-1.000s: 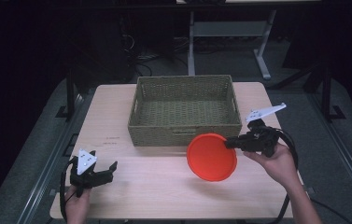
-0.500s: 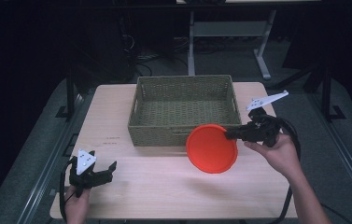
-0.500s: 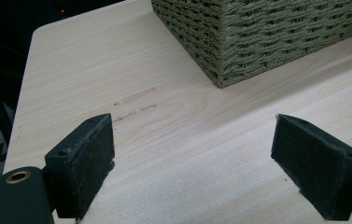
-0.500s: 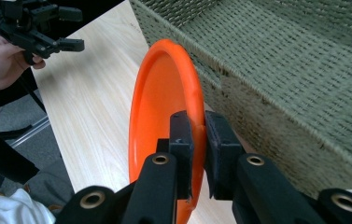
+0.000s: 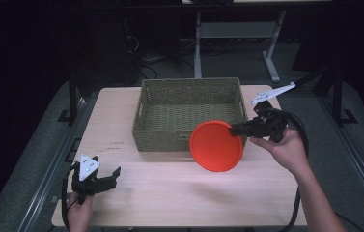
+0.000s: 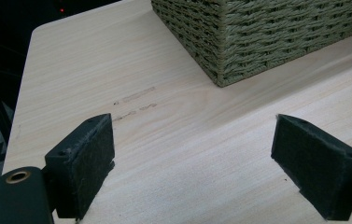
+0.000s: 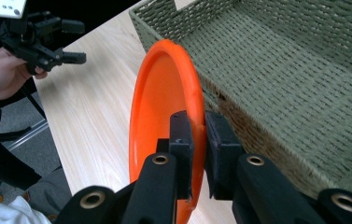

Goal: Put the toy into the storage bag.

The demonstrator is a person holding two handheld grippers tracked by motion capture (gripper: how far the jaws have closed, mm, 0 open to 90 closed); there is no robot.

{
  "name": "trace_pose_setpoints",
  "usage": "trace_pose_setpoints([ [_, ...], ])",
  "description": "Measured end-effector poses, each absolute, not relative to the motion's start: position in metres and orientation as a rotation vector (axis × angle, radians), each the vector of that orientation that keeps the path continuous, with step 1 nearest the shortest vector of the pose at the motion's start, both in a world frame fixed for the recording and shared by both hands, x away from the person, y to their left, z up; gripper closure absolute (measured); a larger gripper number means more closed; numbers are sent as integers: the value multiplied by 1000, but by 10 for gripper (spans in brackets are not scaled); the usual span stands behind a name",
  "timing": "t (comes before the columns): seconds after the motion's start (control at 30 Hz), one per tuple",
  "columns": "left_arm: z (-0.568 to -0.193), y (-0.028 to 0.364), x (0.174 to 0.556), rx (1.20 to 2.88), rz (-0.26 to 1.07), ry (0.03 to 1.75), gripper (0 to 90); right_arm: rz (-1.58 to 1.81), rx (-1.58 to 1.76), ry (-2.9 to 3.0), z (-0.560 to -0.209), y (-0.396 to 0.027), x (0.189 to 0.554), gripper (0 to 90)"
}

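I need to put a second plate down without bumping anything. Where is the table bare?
Bare wood runs across the near half of the table, between the left claw and the person's right forearm. The strip left of the woven basket is free too. It is crowded at the basket's near right corner, where the right claw holds the orange plate.

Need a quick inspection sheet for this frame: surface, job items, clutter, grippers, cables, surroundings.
Surface: light wooden table, faint marks left of basket.
Job's things: olive woven rectangular basket, nothing in it; round orange plastic plate held tilted at its front right corner.
Clutter: nothing seen.
Grippers: right gripper clamped on plate rim; left gripper open, low at front left.
Cables: black cable loops past right hand.
Surroundings: dark room, metal desk legs behind.
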State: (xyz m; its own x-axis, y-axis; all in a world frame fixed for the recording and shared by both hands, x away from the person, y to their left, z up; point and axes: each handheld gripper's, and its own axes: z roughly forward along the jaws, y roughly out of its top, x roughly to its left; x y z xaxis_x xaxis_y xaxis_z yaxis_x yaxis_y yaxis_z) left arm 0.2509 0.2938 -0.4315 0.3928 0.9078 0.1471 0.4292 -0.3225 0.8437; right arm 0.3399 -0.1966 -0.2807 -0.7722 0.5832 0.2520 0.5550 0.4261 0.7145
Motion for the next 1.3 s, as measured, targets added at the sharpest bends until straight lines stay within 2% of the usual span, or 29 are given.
trace_pose_setpoints([
  [0.97, -431, 295, 251, 1912, 827, 1147, 128, 1302, 1050, 2569, -241, -179, 379, 817],
  [1.3, -431, 296, 251, 1915, 827, 1144, 128, 1303, 1075, 2567, -237, -174, 394, 817],
])
